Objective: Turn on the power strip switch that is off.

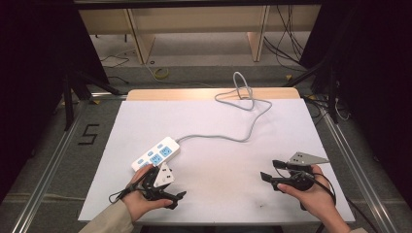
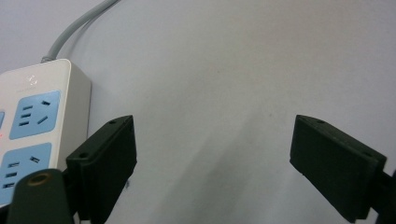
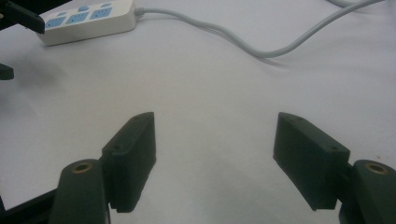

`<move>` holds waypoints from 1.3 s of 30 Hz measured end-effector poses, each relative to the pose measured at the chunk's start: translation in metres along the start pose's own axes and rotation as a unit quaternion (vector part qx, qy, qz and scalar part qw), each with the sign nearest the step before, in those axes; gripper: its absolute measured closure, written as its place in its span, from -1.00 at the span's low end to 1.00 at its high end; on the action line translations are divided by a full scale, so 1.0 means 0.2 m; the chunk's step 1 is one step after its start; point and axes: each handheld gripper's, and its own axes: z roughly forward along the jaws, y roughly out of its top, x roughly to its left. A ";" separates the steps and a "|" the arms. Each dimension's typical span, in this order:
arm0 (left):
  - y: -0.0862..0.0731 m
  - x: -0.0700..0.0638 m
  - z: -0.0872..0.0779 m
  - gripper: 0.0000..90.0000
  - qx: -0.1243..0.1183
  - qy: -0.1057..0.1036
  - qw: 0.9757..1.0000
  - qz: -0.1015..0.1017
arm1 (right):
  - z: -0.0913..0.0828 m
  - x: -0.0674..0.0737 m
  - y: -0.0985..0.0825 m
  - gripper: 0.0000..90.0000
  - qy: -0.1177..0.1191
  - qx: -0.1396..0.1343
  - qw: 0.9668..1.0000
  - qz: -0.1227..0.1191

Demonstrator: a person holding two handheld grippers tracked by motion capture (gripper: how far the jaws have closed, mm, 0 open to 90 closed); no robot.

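White plastic power strip with blue sockets lies left of centre, its grey cable looping toward the top. Left gripper and right gripper, both spread wide, grip nothing.

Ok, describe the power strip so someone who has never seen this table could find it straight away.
On the white table, look toward the near left, just ahead of the left gripper. The power strip lies there: a white bar with blue sockets, trailing a grey cable toward the far edge.
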 end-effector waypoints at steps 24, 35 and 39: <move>0.10 -0.01 0.02 0.50 -0.033 -0.028 0.999 -0.002 | 0.02 0.01 0.00 -0.33 0.001 0.007 1.000 -0.004; 0.16 0.05 0.02 0.99 -0.038 -0.006 0.999 -0.033 | 0.02 0.01 0.00 -0.33 0.001 0.007 1.000 -0.004; 0.16 0.05 0.03 0.99 -0.034 -0.003 0.998 -0.045 | 0.02 0.01 0.00 -0.33 0.001 0.007 1.000 -0.005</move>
